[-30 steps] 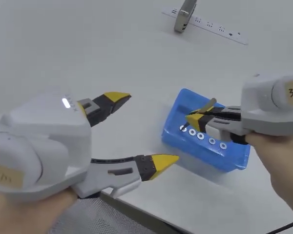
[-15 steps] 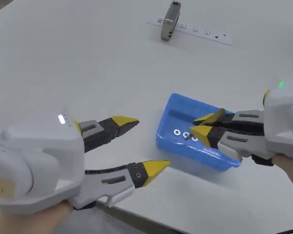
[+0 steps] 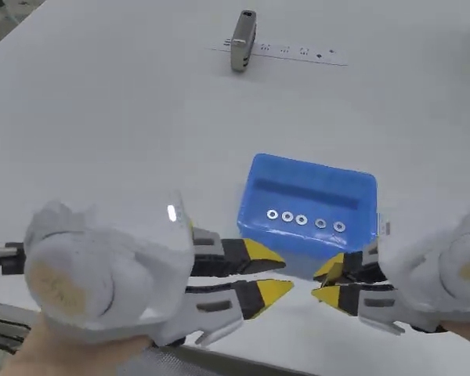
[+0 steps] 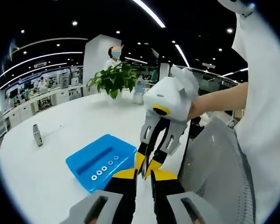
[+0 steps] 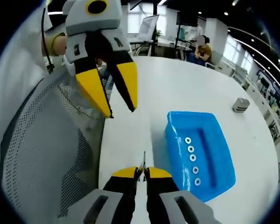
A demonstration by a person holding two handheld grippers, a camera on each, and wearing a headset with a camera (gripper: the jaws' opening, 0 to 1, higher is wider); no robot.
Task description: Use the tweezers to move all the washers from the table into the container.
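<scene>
Head view: blue rectangular plastic container (image 3: 309,185) sits on the white table (image 3: 125,117), just right of centre. 5 small round metal washers (image 3: 301,219) lie inside on its floor, in 1 row along the near wall, flat and not stacked.

Right gripper (image 3: 316,284): at 6 o'clock of the container, just off its near wall, with the yellow tips pointing to 9 o'clock. In the right gripper view its jaws are pressed together on the thin metal tweezers (image 5: 144,161). Only a short sliver of the tips shows past the jaws, aimed at bare table. There the container is at 2 o'clock of the tips, close beside them and not touching.

Left gripper (image 3: 286,272): at 7 o'clock of the container, tips pointing to 3 o'clock, nearly nose to nose with the right gripper. Its jaws are spread a little, with a narrow gap and nothing between them. The right gripper view shows the same V gap at 11 o'clock.

Far table edge, 12 o'clock: white power strip (image 3: 298,52) with a grey plug adapter (image 3: 241,31) standing on its left end, well apart from the container.
</scene>
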